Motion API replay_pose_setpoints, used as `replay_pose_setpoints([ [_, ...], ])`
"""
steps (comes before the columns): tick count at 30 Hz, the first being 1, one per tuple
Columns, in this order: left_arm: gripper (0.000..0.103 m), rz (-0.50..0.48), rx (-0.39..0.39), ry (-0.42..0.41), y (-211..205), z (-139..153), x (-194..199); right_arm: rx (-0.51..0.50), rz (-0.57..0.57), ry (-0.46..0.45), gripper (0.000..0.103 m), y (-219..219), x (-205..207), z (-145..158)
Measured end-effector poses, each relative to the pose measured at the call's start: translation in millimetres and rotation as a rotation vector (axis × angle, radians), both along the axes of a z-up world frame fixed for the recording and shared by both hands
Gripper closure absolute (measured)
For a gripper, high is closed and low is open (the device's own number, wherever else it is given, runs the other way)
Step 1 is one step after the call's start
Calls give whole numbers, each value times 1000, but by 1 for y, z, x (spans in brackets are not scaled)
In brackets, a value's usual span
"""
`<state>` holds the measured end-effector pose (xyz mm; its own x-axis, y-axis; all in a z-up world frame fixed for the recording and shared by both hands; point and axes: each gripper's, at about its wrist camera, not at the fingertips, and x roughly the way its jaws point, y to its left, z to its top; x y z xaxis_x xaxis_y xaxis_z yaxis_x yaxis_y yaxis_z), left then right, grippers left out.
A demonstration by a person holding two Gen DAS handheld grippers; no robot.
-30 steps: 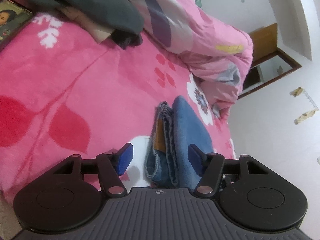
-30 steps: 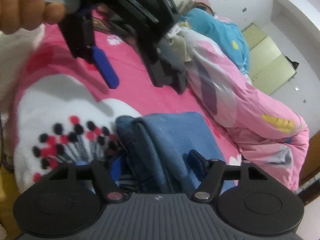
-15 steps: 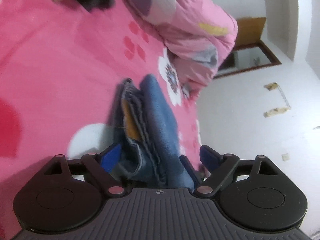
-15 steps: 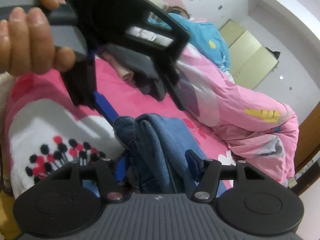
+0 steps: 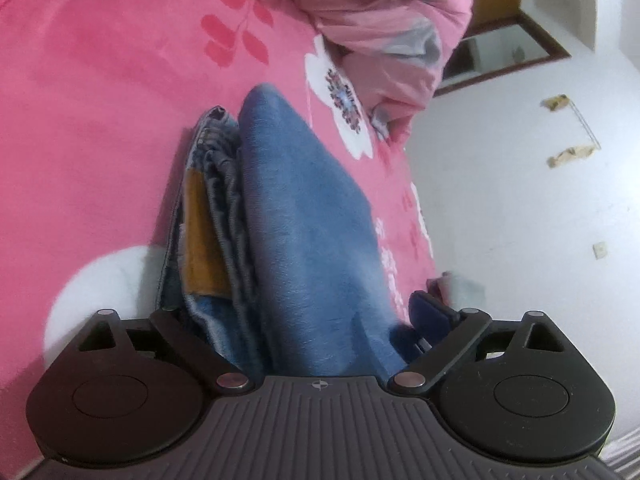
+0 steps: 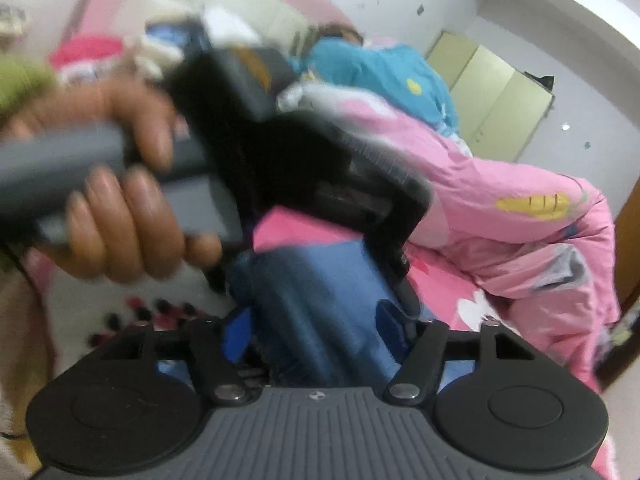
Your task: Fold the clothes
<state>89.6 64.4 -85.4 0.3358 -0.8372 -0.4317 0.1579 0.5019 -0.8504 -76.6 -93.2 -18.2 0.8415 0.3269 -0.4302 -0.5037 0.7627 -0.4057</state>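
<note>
A folded stack of blue jeans (image 5: 304,220) with a tan label lies on the pink floral blanket (image 5: 100,100). My left gripper (image 5: 300,312) is open wide and straddles the near end of the stack. Its right blue pad (image 5: 430,312) sits beside the denim, and the left pad is hidden behind the fabric. In the right wrist view the jeans (image 6: 320,280) fill the gap of my right gripper (image 6: 314,326), which is shut on them. The blurred left gripper (image 6: 300,168), held by a hand (image 6: 120,200), reaches down over the same stack.
A crumpled pink duvet (image 5: 380,8) lies along the far side of the bed. A person in a blue top (image 6: 380,72) lies beyond it. The bed's edge meets a white wall (image 5: 520,240) on the right. A wooden door frame (image 5: 512,40) and a pale wardrobe (image 6: 500,100) stand further off.
My left gripper has moved forward over the jeans with its fingers spread wider, so the stack now sits between them. The right gripper has kept the jeans between its pads.
</note>
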Motion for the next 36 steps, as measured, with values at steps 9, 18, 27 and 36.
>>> replay_pose_setpoints([
  [9, 22, -72, 251, -197, -20, 18, -23, 684, -216, 323, 12, -165, 22, 20],
  [18, 23, -88, 353, -264, -29, 20, -28, 968, -336, 743, 4, -249, 95, -40],
  [27, 22, -62, 330, -292, -27, 14, -30, 1034, -161, 931, 4, -239, 184, -56],
  [36, 22, -28, 314, -324, -25, 10, -33, 1011, -82, 904, 19, -228, 185, -63],
])
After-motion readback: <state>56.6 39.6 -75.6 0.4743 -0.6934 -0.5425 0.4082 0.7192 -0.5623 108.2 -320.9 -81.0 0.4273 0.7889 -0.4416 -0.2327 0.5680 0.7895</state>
